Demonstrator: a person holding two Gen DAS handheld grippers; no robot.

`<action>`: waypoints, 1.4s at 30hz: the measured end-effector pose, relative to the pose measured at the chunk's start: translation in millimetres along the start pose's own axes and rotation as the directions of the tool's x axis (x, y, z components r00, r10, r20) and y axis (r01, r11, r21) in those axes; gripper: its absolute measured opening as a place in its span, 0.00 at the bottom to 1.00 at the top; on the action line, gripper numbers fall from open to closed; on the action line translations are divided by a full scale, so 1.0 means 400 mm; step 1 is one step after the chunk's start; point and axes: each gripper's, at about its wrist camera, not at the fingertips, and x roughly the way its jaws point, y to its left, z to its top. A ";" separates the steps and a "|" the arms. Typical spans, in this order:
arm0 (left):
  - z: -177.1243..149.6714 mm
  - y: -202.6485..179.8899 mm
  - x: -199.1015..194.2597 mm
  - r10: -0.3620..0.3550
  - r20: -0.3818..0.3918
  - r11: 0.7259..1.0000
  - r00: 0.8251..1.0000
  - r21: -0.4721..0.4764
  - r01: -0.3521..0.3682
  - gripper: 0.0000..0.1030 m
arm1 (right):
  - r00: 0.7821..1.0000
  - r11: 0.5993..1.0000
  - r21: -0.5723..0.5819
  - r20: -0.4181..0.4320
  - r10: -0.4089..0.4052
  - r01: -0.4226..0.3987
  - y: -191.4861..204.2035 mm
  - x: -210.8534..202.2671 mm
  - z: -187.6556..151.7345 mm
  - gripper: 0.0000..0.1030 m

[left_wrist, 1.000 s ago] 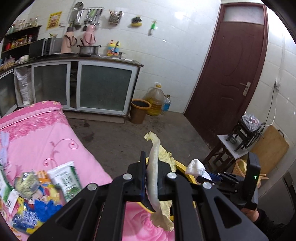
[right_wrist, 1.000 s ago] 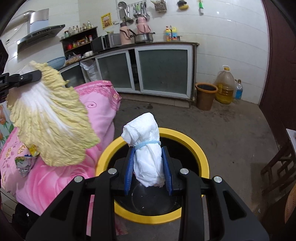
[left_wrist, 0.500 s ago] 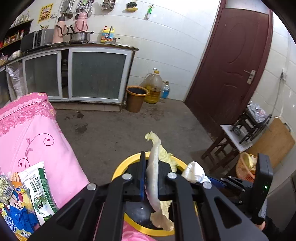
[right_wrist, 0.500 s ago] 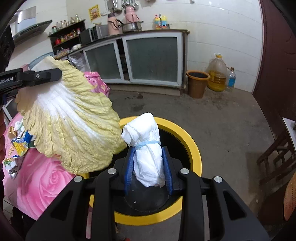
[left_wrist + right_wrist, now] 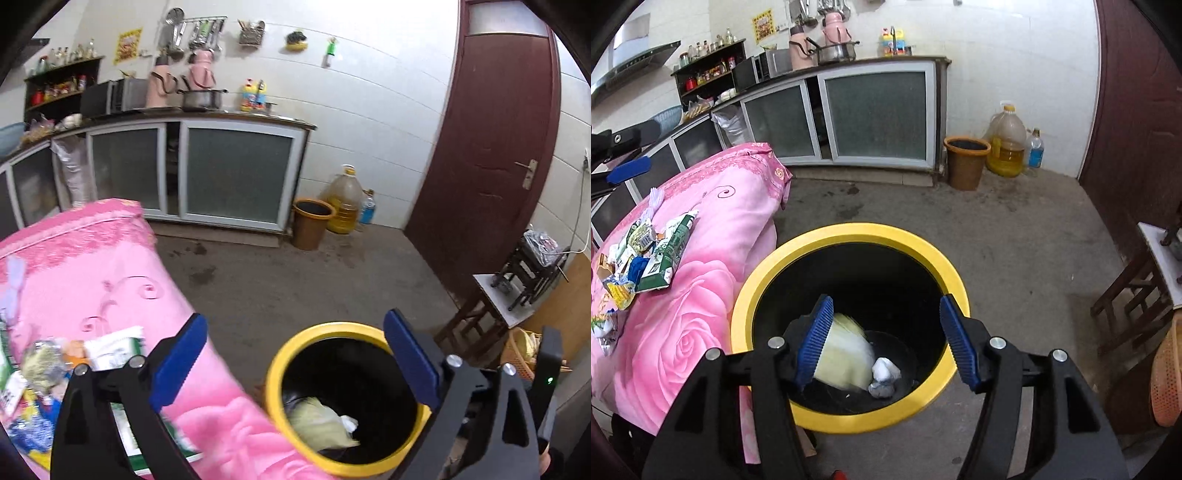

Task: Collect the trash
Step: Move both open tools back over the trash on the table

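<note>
**Drop done, both loads in the bin**

Release step, by the look of it. Left hand-held gripper (image 5: 293, 356) spread wide, nothing between the blue pads; jaws just opened. Right hand-held gripper (image 5: 886, 339) likewise parted and empty, jaws just opened, poised over the mouth of the yellow-rimmed bin (image 5: 783, 258).

Inside the bin: a pale cabbage leaf (image 5: 842, 350) lying on the black bottom, a knotted white wad (image 5: 884, 374) touching its edge. Nothing else visible in there. Same pair seen from the left wrist view, leaf (image 5: 317, 424) and wad (image 5: 347, 422) low in the dark interior.

More trash left to fetch: a heap of wrappers and cartons (image 5: 646, 254) on the pink-covered surface (image 5: 713, 288) just beside the bin. Next move probably calls for swinging back over that heap, picking one flat packet and closing on an edge. Thin, crinkly packets; likely to slip or bring a neighbour along.

An orange bucket (image 5: 966, 162) near the cabinets, contents not discernible.
</note>
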 end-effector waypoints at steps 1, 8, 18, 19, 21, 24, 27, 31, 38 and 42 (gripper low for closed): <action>-0.005 0.019 -0.029 0.023 0.011 1.000 1.000 0.001 -0.023 0.92 | 1.000 1.000 -0.002 0.008 0.012 -0.012 0.008 -0.010 0.001 0.56; -0.039 0.180 -0.213 0.209 0.053 0.978 0.977 -0.002 -0.209 0.92 | 0.992 0.992 -0.078 0.073 0.100 -0.095 0.109 -0.063 0.025 0.56; -0.181 0.511 -0.464 0.548 0.001 0.835 0.836 -0.065 -0.547 0.92 | 0.968 0.946 -0.235 0.062 0.242 -0.221 0.361 -0.040 0.055 0.56; -0.190 0.535 -0.478 0.565 -0.009 0.823 0.825 -0.074 -0.564 0.92 | 0.966 0.941 -0.244 0.052 0.253 -0.233 0.384 -0.032 0.057 0.57; -0.221 0.591 -0.505 0.578 -0.041 0.806 0.815 -0.122 -0.579 0.92 | 0.958 0.928 -0.257 0.023 0.285 -0.270 0.439 -0.013 0.061 0.57; -0.249 0.670 -0.518 0.600 -0.098 0.776 0.794 -0.172 -0.607 0.92 | 0.954 0.916 -0.276 -0.007 0.301 -0.291 0.510 0.012 0.062 0.56; -0.277 0.742 -0.516 0.607 -0.150 0.753 0.780 -0.206 -0.625 0.92 | 0.946 0.905 -0.280 -0.050 0.320 -0.321 0.582 0.048 0.073 0.56; -0.289 0.800 -0.497 0.605 -0.186 0.739 0.774 -0.231 -0.633 0.92 | 0.942 0.891 -0.306 -0.070 0.329 -0.335 0.647 0.078 0.081 0.56; -0.272 0.884 -0.423 0.557 -0.263 0.744 0.788 -0.264 -0.614 0.92 | 0.931 0.876 -0.316 -0.097 0.351 -0.364 0.708 0.113 0.106 0.56; -0.274 0.887 -0.379 0.554 -0.287 0.748 0.781 -0.240 -0.619 0.92 | 0.930 0.870 -0.330 -0.111 0.350 -0.367 0.724 0.138 0.119 0.56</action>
